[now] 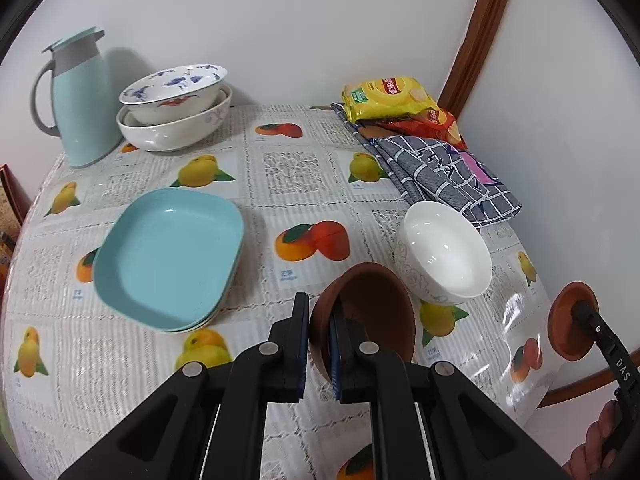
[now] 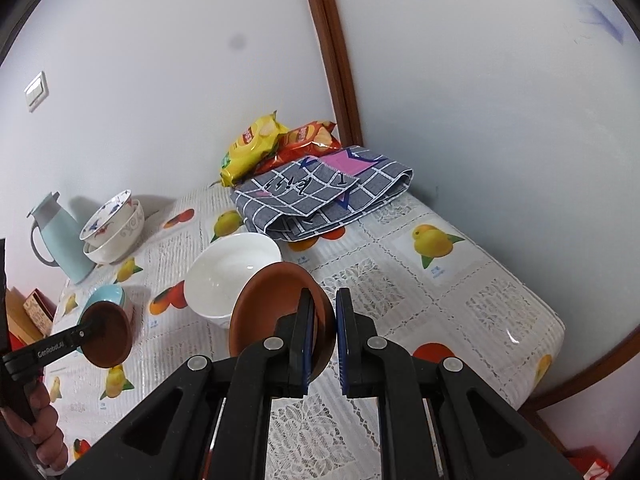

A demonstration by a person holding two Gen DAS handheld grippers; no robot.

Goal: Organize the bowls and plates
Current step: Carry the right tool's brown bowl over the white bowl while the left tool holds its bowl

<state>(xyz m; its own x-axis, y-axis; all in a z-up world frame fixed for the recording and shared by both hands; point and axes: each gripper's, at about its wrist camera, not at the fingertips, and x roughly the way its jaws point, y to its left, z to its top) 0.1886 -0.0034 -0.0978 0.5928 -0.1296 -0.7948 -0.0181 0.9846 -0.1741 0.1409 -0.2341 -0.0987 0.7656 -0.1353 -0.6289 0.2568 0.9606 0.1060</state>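
My left gripper [image 1: 322,310] is shut on the rim of a brown bowl [image 1: 372,304], held tilted above the table. The right wrist view shows that brown bowl [image 2: 106,338] at the lower left. My right gripper [image 2: 325,302] is shut on the rim of a second brown bowl [image 2: 268,300], also lifted; the left wrist view has this second bowl [image 1: 568,320] at the right edge. A white bowl [image 1: 444,256] stands on the table between them. Stacked light-blue plates [image 1: 168,256] lie to the left. Patterned white bowls [image 1: 176,108] sit nested at the back.
A pale blue jug [image 1: 80,100] stands at the back left. Snack bags [image 1: 392,100] and a folded grey checked cloth [image 1: 444,172] lie at the back right against the wall. The fruit-print tablecloth [image 1: 288,168] covers the round table; its edge curves close on the right.
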